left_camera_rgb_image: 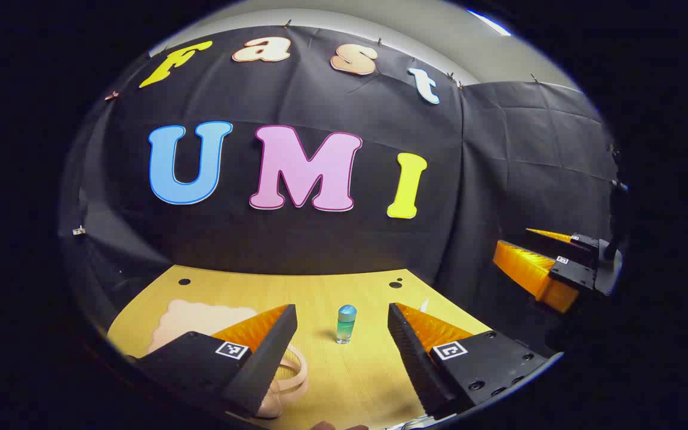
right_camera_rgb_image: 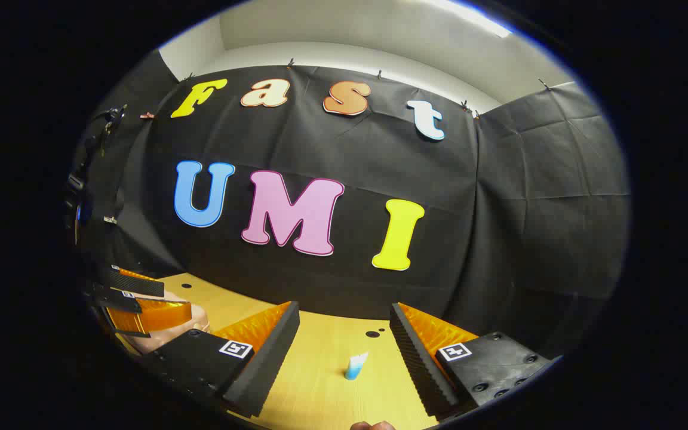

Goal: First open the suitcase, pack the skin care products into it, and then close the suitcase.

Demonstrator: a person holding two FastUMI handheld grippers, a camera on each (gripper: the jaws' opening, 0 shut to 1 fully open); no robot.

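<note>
Scalloped suitcase [left_camera_rgb_image: 200, 322], woodgrain table [left_camera_rgb_image: 332, 286]

In the left gripper view's lower left, the pale pink suitcase [left_camera_rgb_image: 200, 319] is partly hidden behind the left gripper [left_camera_rgb_image: 342, 325]; its handle [left_camera_rgb_image: 291, 376] is cut off low.

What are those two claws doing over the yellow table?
A person is holding a claw in each hand above a wooden table. Both are open and holding nothing. The left claw points at a small green bottle with a blue cap standing upright on the table. The right claw points at a little blue and white tube. A pale pink suitcase with a looped handle lies closed on the table beside the left claw, so packing has not started yet.
</note>
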